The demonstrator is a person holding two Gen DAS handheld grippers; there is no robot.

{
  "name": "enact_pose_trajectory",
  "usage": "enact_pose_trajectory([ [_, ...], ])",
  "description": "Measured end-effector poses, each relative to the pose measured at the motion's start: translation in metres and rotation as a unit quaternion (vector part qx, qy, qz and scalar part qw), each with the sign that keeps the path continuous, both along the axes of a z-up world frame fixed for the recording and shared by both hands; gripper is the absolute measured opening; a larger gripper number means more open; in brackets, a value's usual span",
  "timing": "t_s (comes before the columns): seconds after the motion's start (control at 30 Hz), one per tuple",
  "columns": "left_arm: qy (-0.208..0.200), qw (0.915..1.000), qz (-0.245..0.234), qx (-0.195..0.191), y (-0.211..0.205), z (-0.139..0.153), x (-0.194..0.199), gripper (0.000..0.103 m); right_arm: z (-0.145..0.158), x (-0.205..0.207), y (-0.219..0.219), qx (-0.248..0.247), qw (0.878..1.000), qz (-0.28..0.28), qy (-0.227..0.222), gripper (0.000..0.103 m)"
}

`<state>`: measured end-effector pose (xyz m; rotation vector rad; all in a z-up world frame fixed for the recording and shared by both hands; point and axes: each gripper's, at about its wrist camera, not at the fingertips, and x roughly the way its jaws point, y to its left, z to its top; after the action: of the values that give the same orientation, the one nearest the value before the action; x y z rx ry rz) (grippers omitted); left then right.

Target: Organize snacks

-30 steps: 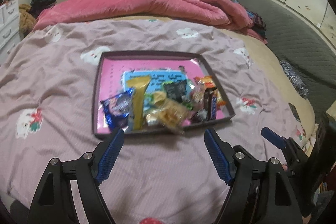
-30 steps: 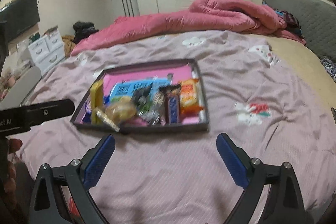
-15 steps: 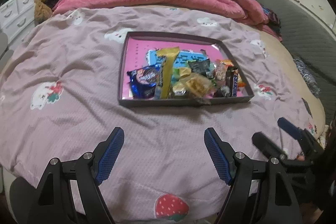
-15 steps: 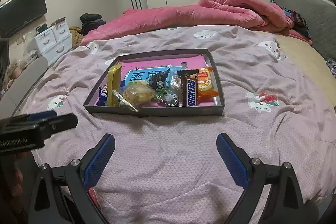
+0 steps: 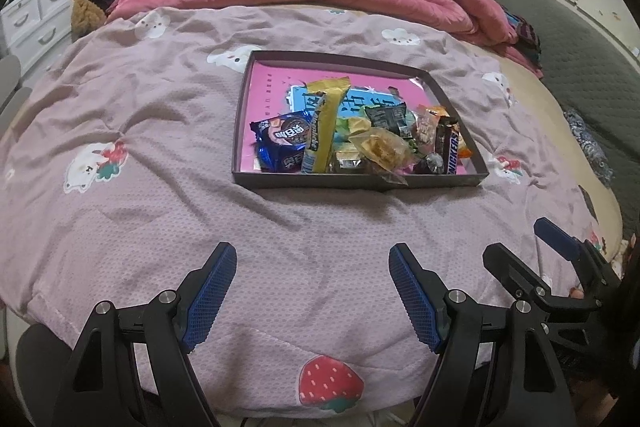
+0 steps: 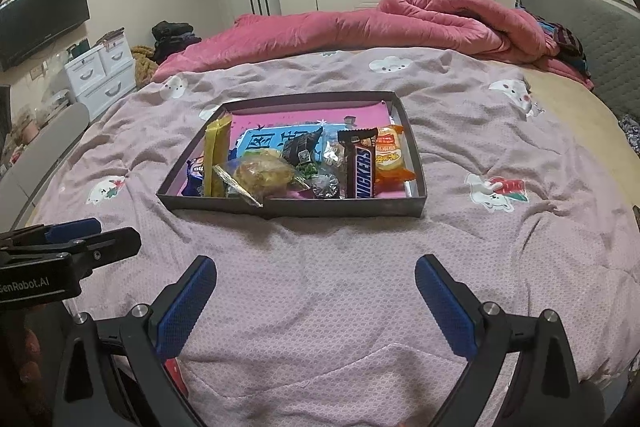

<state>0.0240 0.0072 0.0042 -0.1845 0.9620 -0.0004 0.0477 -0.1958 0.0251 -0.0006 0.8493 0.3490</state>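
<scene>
Left wrist view is showing the left hand-held gripper [image 5: 312, 291] hanging over the near edge of the bed [image 5: 160, 187], its blue pads standing wide apart and holding nothing. The right hand-held gripper [image 6: 316, 303] is hovering likewise, jaws apart and empty, well short of the tray [image 6: 340, 207].

The shallow dark tray is sitting in the middle of the bed cover, and the snacks are all lying inside it, crowded toward its near wall. A Snickers bar [image 6: 362, 169] is lying lengthwise beside an orange packet [image 6: 390, 153] at the right, a yellow bar [image 5: 326, 125] is resting across a blue cookie pack [image 5: 282, 143] at the left, and a clear bag of pastry [image 5: 380, 149] is poking its tail over the near rim. The heap is looking loose rather than lined up, so whether sorting is finishing or pending, I cannot tell. Both grippers are being held back and level, probably to keep the whole tray in view.
</scene>
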Motion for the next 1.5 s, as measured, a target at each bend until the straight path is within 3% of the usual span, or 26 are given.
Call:
enact_pose_trajectory([
  [1.5, 0.011, 0.9998, 0.003, 0.018, -0.0028, -0.0035, -0.0003, 0.08, 0.0003, 0.0021, -0.0063, -0.005, 1.0, -0.009, -0.002, 0.101],
])
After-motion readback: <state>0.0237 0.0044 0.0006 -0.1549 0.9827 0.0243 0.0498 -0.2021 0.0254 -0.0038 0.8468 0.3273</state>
